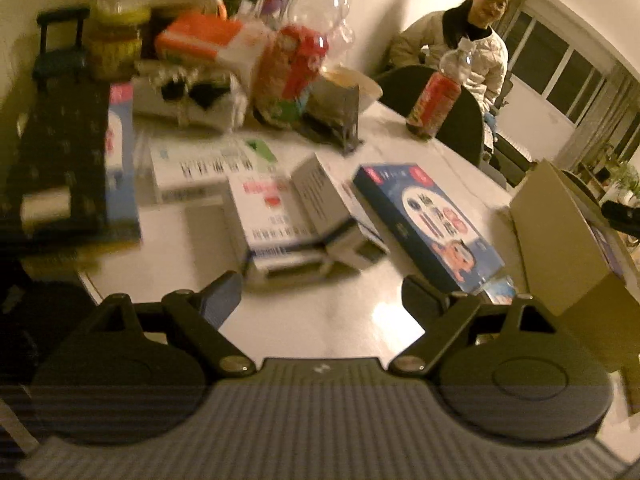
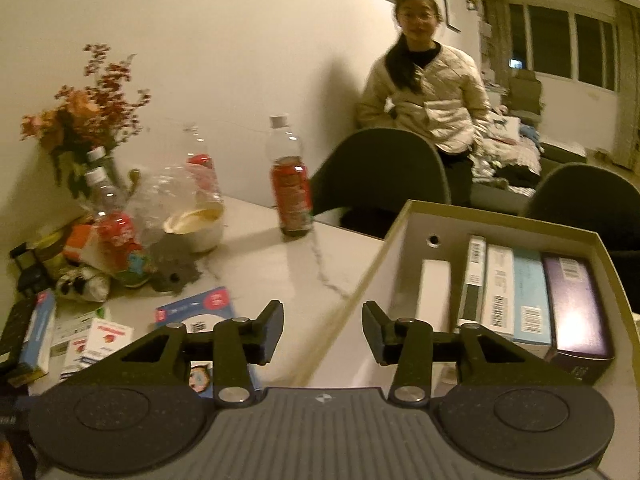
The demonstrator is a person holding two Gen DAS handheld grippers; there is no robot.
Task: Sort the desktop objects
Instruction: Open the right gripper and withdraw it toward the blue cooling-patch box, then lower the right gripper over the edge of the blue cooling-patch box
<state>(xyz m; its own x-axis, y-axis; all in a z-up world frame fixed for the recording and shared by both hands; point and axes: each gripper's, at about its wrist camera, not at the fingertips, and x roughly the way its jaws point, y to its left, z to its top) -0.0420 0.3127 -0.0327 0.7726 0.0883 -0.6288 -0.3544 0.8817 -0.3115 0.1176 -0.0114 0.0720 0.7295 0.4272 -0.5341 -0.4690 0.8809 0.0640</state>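
boxes of several sizes lie loose on the white worktop (image 1: 320, 320): from my left gripper (image 1: 320, 292), released with its jaws wide and nothing between them, i see a white box with red print (image 1: 268, 216) at 12 o'clock, a grey-sided box (image 1: 332, 204) leaning against it, and a flat blue box with a cartoon face (image 1: 428, 220) at 1 o'clock. a cardboard box (image 1: 560, 232) stands at 3 o'clock. my right gripper (image 2: 323, 332) is also released and empty, hovering over the near wall of that cardboard box (image 2: 500, 220); inside, at 2 o'clock, a purple box (image 2: 576, 304), a light blue box (image 2: 530, 296) and two white boxes (image 2: 498, 288) stand side by side. a red-labelled bottle (image 2: 290, 184) stands at 12 o'clock
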